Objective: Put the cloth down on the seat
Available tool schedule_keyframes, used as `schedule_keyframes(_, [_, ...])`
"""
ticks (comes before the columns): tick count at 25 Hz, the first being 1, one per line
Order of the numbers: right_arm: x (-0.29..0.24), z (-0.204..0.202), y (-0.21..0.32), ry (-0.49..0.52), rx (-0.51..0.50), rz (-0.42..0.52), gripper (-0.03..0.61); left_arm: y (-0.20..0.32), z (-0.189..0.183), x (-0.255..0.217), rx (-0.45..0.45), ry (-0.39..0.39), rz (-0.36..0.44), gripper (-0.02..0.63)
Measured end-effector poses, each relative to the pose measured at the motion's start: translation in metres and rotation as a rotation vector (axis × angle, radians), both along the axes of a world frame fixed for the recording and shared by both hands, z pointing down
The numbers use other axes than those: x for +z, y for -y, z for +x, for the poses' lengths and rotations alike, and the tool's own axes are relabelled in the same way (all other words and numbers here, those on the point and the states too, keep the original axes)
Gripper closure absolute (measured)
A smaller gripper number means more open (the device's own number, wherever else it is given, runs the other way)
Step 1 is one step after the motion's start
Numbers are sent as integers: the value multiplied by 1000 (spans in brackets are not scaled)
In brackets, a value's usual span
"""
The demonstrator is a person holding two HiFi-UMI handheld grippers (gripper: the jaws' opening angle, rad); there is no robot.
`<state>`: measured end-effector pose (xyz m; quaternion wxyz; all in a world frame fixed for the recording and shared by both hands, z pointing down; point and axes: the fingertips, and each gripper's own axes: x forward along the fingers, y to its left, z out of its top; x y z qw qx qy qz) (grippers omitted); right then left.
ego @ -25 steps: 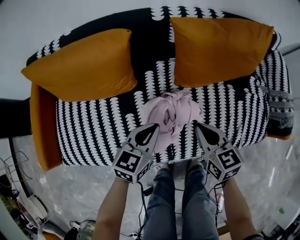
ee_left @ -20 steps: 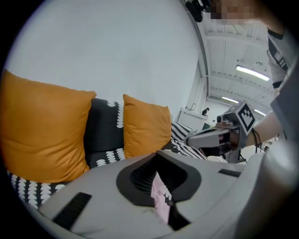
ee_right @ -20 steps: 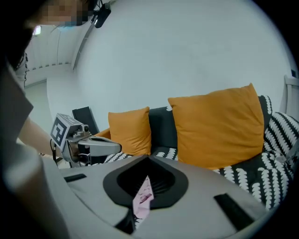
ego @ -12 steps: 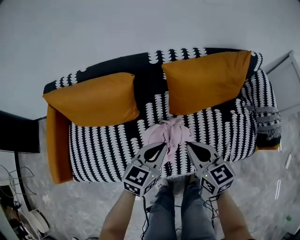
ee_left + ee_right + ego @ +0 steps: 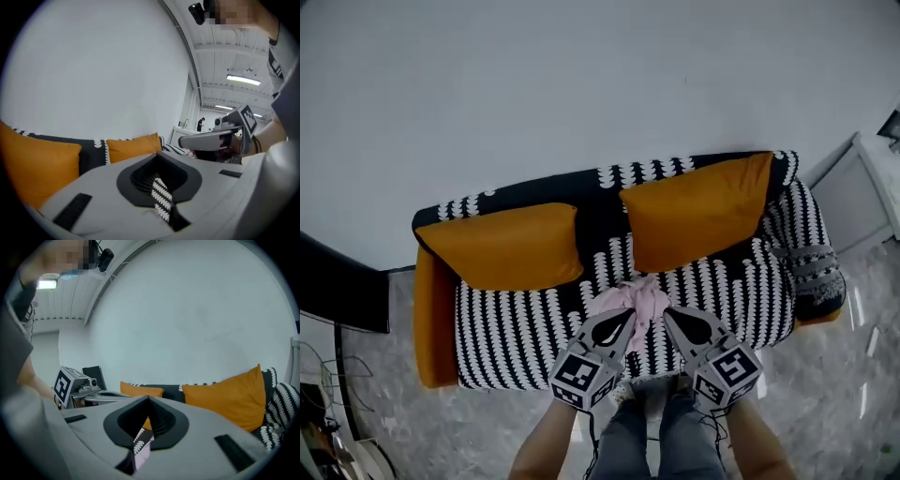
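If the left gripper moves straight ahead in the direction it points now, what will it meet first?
Most likely the right-hand orange cushion against the sofa back, though depth is hard to judge.

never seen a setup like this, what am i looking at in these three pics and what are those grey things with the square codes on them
There is no robot here. A person stands in front of a sofa and holds a tool in each hand: the left gripper and the right gripper. Each is a grey clamp with two jaws and carries a marker cube, which is the part with the square codes.

The picture from above comes from a camera on the person's head. The other two come from cameras riding on each gripper, looking along its jaws.

A crumpled pink cloth lies on the sofa's black-and-white seat, and orange cushions lean on the backrest.

Both grippers have their jaws together and hold nothing.
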<state>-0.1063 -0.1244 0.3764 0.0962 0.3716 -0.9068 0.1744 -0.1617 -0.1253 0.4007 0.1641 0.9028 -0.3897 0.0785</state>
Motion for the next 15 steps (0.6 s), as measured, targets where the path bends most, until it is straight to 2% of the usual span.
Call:
schedule_keyframes(11, [-82, -4, -8, 33, -19, 98, 568, -11, 6, -83, 3, 7, 97, 584])
schedule_keyframes(15, [-106, -6, -16, 41, -32, 132, 568, -20, 9, -112, 4, -14, 139, 584])
